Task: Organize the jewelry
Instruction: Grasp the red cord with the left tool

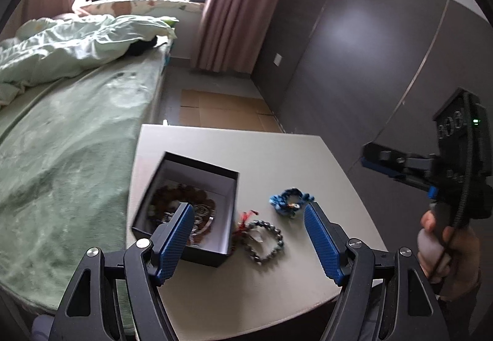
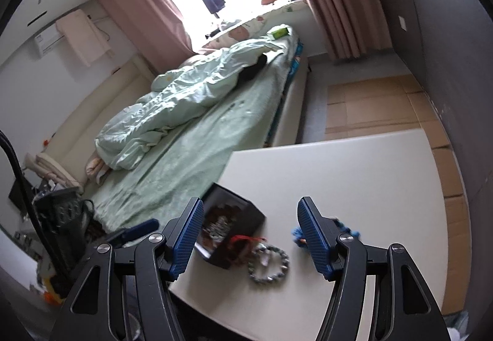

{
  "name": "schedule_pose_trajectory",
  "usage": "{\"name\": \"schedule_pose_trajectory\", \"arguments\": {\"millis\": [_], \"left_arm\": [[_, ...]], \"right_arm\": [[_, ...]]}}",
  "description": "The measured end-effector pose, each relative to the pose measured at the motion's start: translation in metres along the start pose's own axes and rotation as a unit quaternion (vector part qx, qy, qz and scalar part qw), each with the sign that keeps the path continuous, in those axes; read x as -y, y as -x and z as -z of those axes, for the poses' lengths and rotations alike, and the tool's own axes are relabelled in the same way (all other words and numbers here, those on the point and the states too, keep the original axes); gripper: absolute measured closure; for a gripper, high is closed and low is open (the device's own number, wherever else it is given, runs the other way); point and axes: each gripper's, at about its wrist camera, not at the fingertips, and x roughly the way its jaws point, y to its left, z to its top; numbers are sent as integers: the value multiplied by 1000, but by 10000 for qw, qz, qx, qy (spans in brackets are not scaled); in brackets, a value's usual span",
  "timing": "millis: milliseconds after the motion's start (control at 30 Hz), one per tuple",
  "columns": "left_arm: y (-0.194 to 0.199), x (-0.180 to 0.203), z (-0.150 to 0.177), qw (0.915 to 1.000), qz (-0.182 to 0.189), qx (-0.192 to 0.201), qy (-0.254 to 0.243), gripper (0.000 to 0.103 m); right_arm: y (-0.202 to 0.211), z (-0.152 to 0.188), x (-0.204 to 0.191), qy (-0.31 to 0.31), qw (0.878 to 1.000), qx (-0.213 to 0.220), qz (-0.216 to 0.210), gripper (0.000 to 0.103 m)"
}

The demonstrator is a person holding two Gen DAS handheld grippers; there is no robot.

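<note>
A black box (image 1: 197, 174) with a white inside stands open on the white table (image 1: 277, 153) and holds several beaded bracelets (image 1: 185, 202). A grey bead bracelet (image 1: 265, 241) with a red tassel (image 1: 245, 219) lies right of the box. A blue braided bracelet (image 1: 289, 200) lies farther right. My left gripper (image 1: 248, 219) is open and empty above the box's near edge and the grey bracelet. My right gripper (image 2: 248, 214) is open and empty above the box (image 2: 234, 227), grey bracelet (image 2: 269, 262) and blue bracelet (image 2: 297, 233). It also shows at the right in the left wrist view (image 1: 369, 153).
A bed (image 1: 67, 131) with a green blanket and a crumpled quilt runs along the table's left side. Flattened cardboard (image 1: 222, 110) covers the floor beyond the table. A grey wardrobe wall (image 1: 369, 48) stands to the right. Pink curtains (image 1: 222, 2) frame a bright window.
</note>
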Motion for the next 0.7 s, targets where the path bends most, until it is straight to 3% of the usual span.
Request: {"name": "schedule_pose_trajectory", "arguments": {"millis": [233,433,700], "left_arm": [[-26,31,5,9963,-158,-411,-736,39],[-60,51,17,9814,-658,-900,-1560,45],[-89,48,21,9678,-1336,-1148,-1796,49]], "right_arm": [[-25,24,45,-379,9992,-102,15,39],[-47,44,73,-639,9958,-531,378,39],[-27,44,75,-709,9967,-326,234,39]]}}
